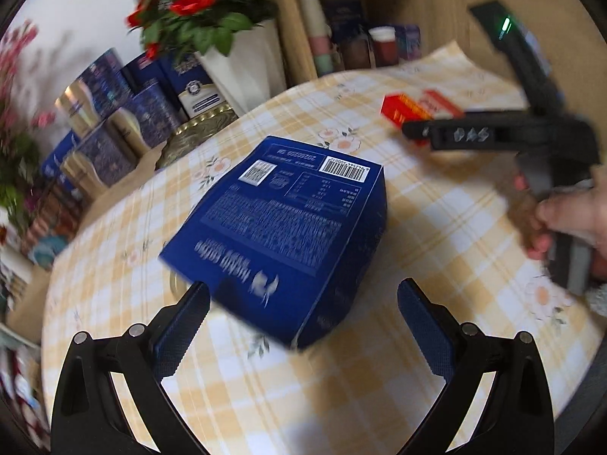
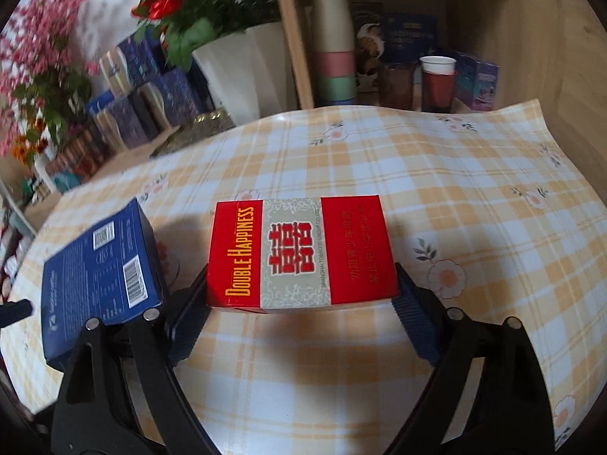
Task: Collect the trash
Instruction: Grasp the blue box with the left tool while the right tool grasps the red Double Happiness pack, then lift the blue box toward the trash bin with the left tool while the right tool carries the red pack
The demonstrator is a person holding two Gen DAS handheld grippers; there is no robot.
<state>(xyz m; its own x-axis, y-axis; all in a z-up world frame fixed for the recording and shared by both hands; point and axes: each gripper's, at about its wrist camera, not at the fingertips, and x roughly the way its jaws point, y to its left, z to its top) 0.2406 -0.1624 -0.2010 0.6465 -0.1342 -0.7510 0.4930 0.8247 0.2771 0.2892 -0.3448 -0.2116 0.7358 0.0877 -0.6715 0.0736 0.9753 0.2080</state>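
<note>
A red "Double Happiness" cigarette pack (image 2: 299, 250) lies flat on the checked tablecloth (image 2: 455, 174). My right gripper (image 2: 301, 269) spans it lengthwise, with the blue pads touching both short ends. In the left wrist view the same pack (image 1: 402, 108) sits far right, partly behind the right gripper (image 1: 417, 131), which a hand (image 1: 569, 216) holds. A dark blue carton (image 1: 288, 223) lies barcode-up in front of my left gripper (image 1: 303, 288). That gripper is open. Its left fingertip (image 1: 197, 295) is next to the carton's near corner, and its right finger stands apart. The carton (image 2: 102, 276) lies left of the red pack.
Beyond the table's far edge are blue and gold tins (image 1: 114, 113), a white vase of red roses (image 1: 242, 64) and a wooden shelf holding stacked cups (image 2: 334, 45) and a red cup (image 2: 438, 83). Pink flowers (image 2: 41, 49) stand at the far left.
</note>
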